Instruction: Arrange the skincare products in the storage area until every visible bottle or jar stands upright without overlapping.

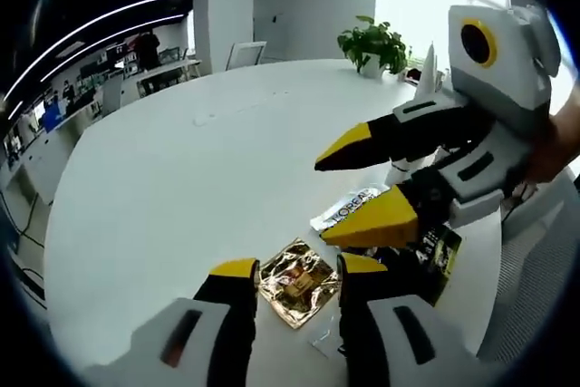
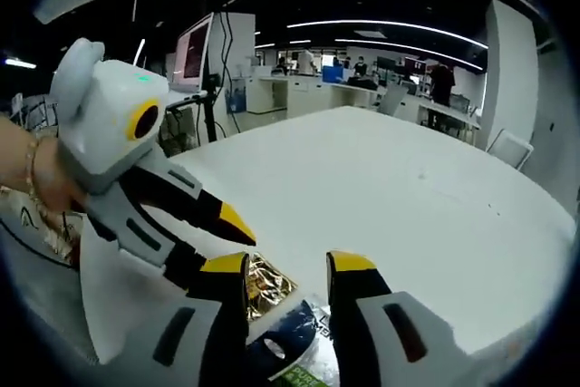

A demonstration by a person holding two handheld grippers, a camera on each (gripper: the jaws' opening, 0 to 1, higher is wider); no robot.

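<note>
On the white round table (image 1: 163, 178), a crinkled gold foil sachet (image 1: 294, 289) lies flat just ahead of the left hand-held gripper (image 1: 297, 266), showing in the gap between its yellow-tipped jaws, which stand spread with nothing held. Beyond that sachet, a white sachet with dark lettering (image 1: 349, 207) and a black packet with yellow print (image 1: 437, 260) lie flat, partly covered by the right hand-held gripper (image 1: 349, 189) reaching in from the right with its jaws apart.

In the right gripper view, the right hand-held gripper (image 2: 286, 264) is likewise spread, and a dark blue and white sachet (image 2: 285, 342) lies between its jaws, with the gold foil sachet (image 2: 263, 284) just beside it. The left hand-held gripper (image 2: 237, 242) comes in from the left, held by a hand (image 2: 41, 178).
</note>
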